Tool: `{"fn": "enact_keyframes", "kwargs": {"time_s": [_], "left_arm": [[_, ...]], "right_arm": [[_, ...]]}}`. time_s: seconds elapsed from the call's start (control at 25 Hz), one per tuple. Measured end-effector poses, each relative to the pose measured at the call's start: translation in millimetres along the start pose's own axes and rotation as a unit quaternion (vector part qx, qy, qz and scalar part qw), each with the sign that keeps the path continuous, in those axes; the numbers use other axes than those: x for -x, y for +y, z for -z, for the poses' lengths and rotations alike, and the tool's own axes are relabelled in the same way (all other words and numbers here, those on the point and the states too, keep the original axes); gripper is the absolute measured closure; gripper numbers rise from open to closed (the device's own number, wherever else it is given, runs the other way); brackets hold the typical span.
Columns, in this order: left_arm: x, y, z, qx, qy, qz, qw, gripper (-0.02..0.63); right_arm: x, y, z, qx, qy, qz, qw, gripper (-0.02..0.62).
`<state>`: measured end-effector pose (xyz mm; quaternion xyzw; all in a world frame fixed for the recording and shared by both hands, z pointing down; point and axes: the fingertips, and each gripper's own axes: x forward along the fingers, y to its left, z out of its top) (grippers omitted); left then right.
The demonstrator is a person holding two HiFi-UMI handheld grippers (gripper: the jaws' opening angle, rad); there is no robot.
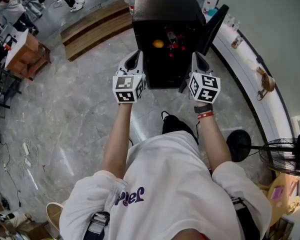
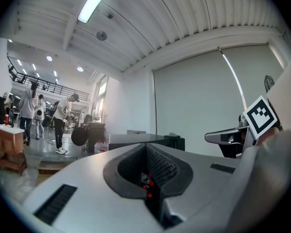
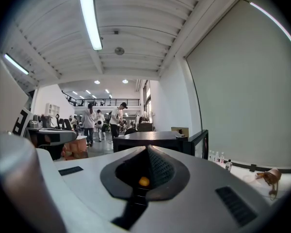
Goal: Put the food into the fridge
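Observation:
A black mini fridge [image 1: 165, 14] stands on the floor right in front of me, its door [image 1: 216, 23] swung open to the right. Inside it lie an orange fruit [image 1: 158, 43] and small red items [image 1: 176, 46]. My left gripper [image 1: 135, 60] is held at the fridge's left front edge and my right gripper [image 1: 198, 62] at its right front edge. Both are shut with nothing in them. In the left gripper view the left gripper [image 2: 146, 149] points over the fridge top [image 2: 136, 141]. In the right gripper view the right gripper [image 3: 146, 150] faces the fridge [image 3: 155, 139].
Wooden steps [image 1: 95, 26] lie behind the fridge at the left. A white ledge [image 1: 240, 49] curves along the right, with a standing fan [image 1: 285, 156] beside it. A wooden cabinet [image 1: 27, 54] stands at the far left. Several people [image 3: 104, 123] stand further back.

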<state>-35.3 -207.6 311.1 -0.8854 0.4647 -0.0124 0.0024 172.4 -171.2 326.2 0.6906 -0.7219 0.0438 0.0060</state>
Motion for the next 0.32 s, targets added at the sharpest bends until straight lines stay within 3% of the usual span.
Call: {"fn": "enact_keyframes", "kwargs": {"time_s": [0.32], "left_arm": [[-13.5, 6.7, 11.4, 0.013, 0.007, 0.003, 0.9999, 0.588]], "right_arm": [[-19.1, 4.0, 10.4, -0.002, 0.019, -0.021, 1.000, 0.581]]}}
